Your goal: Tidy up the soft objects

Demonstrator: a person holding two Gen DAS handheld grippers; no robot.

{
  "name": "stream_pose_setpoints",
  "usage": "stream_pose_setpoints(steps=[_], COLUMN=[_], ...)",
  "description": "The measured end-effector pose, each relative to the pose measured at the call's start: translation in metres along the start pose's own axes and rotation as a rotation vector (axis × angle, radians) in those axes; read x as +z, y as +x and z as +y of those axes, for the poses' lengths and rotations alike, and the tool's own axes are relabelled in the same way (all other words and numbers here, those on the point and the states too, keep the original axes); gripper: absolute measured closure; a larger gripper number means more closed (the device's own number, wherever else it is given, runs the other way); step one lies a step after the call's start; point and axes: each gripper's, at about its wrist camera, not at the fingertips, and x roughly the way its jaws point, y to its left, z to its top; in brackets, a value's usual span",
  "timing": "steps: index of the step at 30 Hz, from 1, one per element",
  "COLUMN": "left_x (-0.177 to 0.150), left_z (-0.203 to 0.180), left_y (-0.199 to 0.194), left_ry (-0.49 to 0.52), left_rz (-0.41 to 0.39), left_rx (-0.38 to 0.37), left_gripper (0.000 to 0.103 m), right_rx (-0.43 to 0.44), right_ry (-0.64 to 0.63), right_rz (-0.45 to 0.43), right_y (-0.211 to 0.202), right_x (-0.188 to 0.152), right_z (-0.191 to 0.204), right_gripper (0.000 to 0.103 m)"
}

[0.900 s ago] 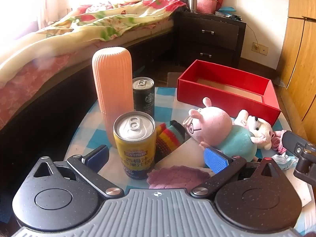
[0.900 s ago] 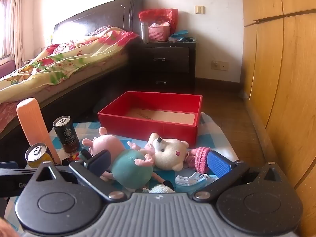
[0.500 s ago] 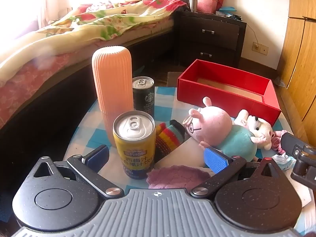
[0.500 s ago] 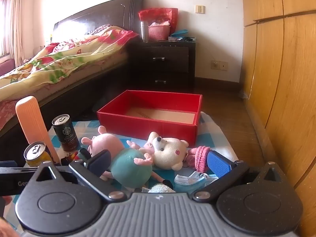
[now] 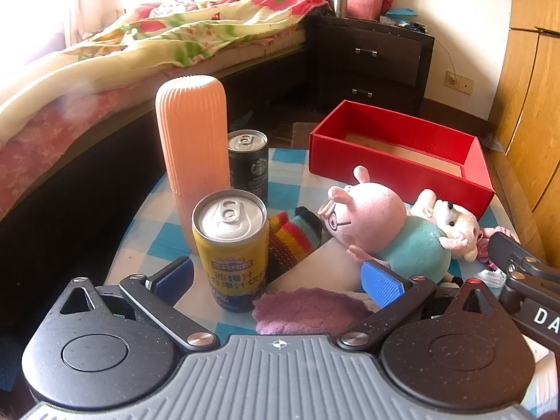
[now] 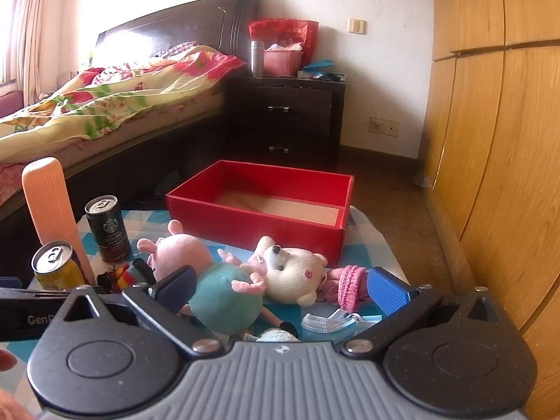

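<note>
The red box (image 5: 469,161) is sitting at the far end of the checked surface (image 5: 154,231), showing only its bare cardboard floor. Nothing soft is lying in it. Just in front of its near wall the pig (image 6: 196,262) and the bear (image 6: 294,273) are lying side by side and touching, the bear's head resting against the pig's teal body. A pink sock (image 6: 346,287) is lying beside the bear, and a face mask (image 6: 336,322) is lying near it. A striped sock (image 5: 290,241) is leaning between the pig and the yellow can (image 5: 231,245), and a purple cloth (image 5: 308,311) is lying at the near edge. The dark can (image 5: 248,164) and the orange holder (image 5: 192,154) are standing upright behind the yellow can.

The left tool (image 5: 276,276) is hovering with its fingers spread wide, straddling the yellow can and purple cloth without touching them. The right tool (image 6: 280,287) is also gaping, with the pig's body and the bear between its pads, gripping nothing.

Compared with a moment ago, the objects are lying just as they were; both tools are staying spread, and the right tool is edging slightly closer to the toys.
</note>
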Motion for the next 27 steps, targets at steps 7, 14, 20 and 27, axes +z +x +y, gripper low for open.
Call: stream_pose_setpoints(steps=[7,14,20,27], left_x=[-0.0011,-0.0007,-0.0008,-0.0003], left_z=[-0.0013,-0.0017,-0.0014,-0.001], left_y=[-0.0007,-0.0005,-0.0007,-0.0009], left_ry=[0.003,0.008,0.006,0.005], left_rz=[0.003,0.005,0.007,0.01], left_rx=[-0.003,-0.009,-0.012,-0.014], left_gripper=[0.006,0.006,0.006,0.006], right_rx=[-0.003,-0.004,-0.004,-0.003], right_ry=[0.0,-0.001,-0.001,0.0], right_rz=[0.0,0.002,0.001,0.003], right_y=[0.0005,0.0009,0.0007,0.0011], right_x=[-0.0004,-0.0007,-0.0007,-0.0008], right_z=[0.0007,0.0015,0.0017,0.0018], right_gripper=[0.018,0.018,0.018,0.018])
